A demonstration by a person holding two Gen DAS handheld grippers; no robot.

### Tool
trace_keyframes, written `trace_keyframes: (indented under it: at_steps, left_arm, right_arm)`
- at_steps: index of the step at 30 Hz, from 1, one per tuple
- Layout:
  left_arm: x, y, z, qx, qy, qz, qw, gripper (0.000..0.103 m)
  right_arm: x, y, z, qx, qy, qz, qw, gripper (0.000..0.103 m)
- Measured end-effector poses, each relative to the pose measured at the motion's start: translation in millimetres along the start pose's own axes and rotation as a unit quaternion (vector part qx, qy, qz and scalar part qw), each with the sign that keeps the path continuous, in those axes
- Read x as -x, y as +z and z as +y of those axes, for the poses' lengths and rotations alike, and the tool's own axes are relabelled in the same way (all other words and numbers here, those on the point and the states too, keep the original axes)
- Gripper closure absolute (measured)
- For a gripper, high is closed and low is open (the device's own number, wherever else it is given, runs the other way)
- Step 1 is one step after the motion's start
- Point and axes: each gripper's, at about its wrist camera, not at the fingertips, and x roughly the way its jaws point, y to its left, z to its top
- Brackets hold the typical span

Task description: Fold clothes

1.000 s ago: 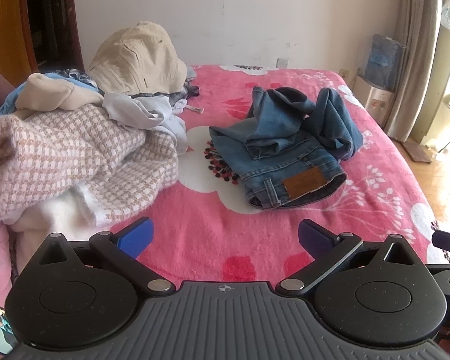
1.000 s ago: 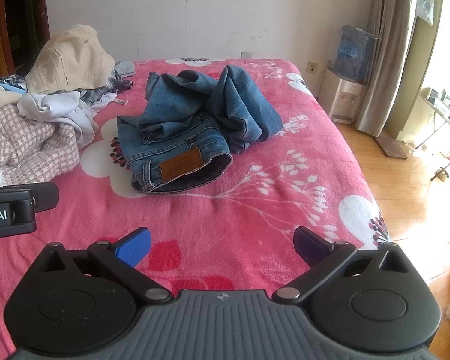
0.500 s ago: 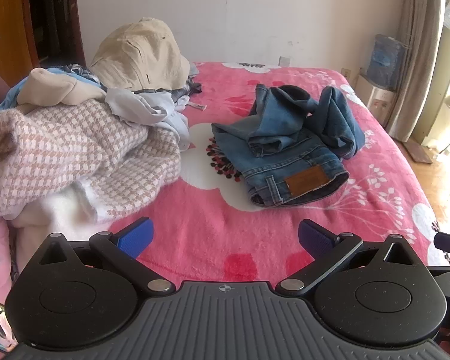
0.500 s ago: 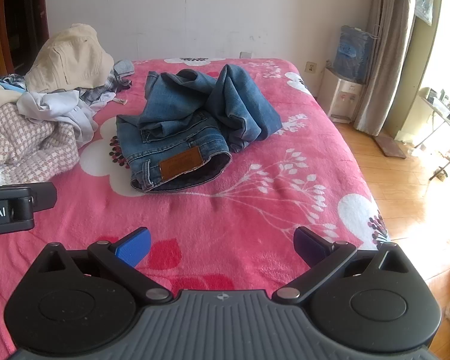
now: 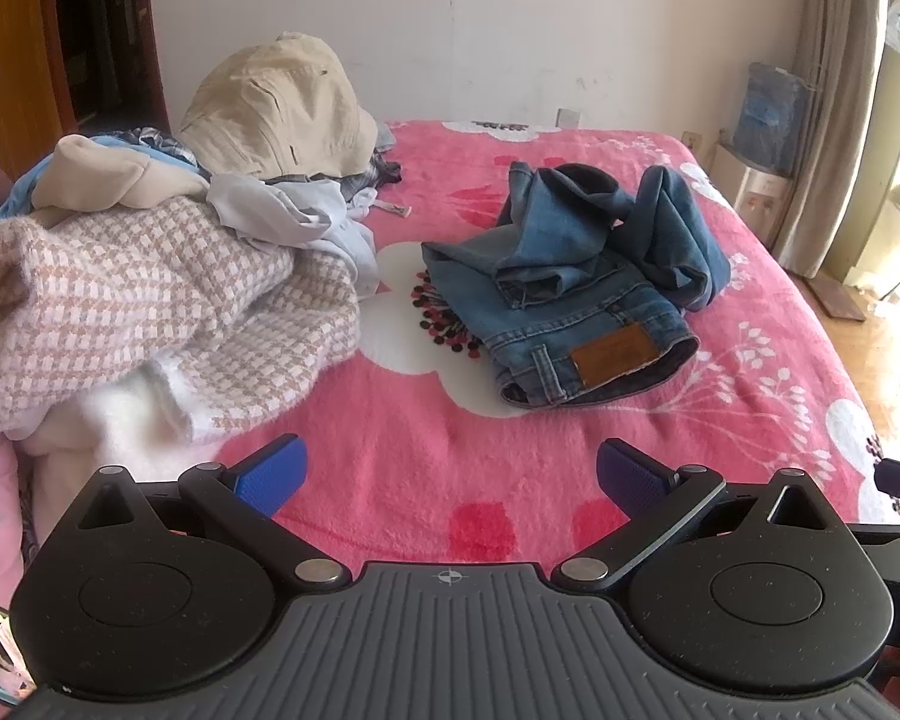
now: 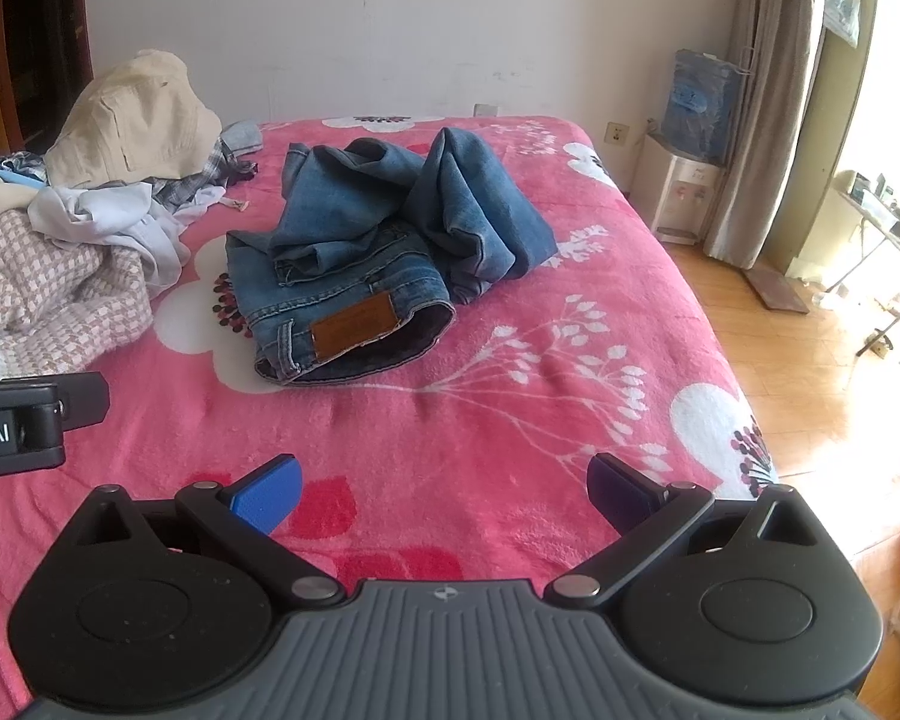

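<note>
Crumpled blue jeans [image 5: 576, 294] [image 6: 384, 258] with a brown leather patch lie in a heap on the pink flowered bedspread [image 5: 402, 456] [image 6: 510, 420]. A pile of unfolded clothes [image 5: 150, 288] [image 6: 60, 264] sits to their left, with a pink checked garment in front and a beige garment [image 5: 282, 108] on top. My left gripper [image 5: 447, 474] hovers open over the near part of the bed, holding nothing. My right gripper [image 6: 444, 489] is open too, short of the jeans. The left gripper's body [image 6: 24, 420] shows at the left edge of the right wrist view.
A white wall stands behind the bed. To the right are a wooden floor [image 6: 810, 348], a water dispenser [image 6: 690, 150] and a curtain [image 6: 762, 90]. A wooden door [image 5: 6, 60] is at the far left. The bed's right edge drops off near my right gripper.
Both grippers have drifted slightly forward and left; the jeans and clothes pile sit a little lower and nearer in view. Jaws stay open.
</note>
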Motion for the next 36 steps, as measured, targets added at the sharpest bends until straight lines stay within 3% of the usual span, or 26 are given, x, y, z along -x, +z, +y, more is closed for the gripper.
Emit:
trace_keyframes:
  at_steps: [11, 20, 26, 29, 32, 36]
  left_arm:
    - [-10, 0, 1, -0.009, -0.013, -0.014, 0.9998, 0.0]
    - [-37, 12, 1, -0.048, -0.045, -0.046, 0.9968, 0.0]
    - [-73, 12, 2, -0.088, -0.073, -0.056, 0.9918, 0.0]
    - [-91, 8, 4, -0.101, -0.088, -0.057, 0.9893, 0.0]
    - [-105, 3, 4, -0.113, -0.105, -0.055, 0.9865, 0.001]
    - [-123, -3, -1, -0.138, -0.123, -0.056, 0.9811, 0.008]
  right_arm:
    - [-9, 2, -2, 0.015, 0.008, -0.013, 1.0, 0.0]
    - [-31, 25, 4, 0.148, 0.01, -0.062, 0.987, 0.0]
    - [-61, 43, 8, 0.192, 0.035, -0.084, 0.977, 0.001]
    - [-84, 42, 15, 0.224, 0.048, -0.078, 0.97, 0.007]
    - [-110, 42, 17, 0.223, 0.053, -0.056, 0.972, 0.02]
    - [-141, 46, 5, 0.163, 0.078, -0.033, 0.983, 0.03]
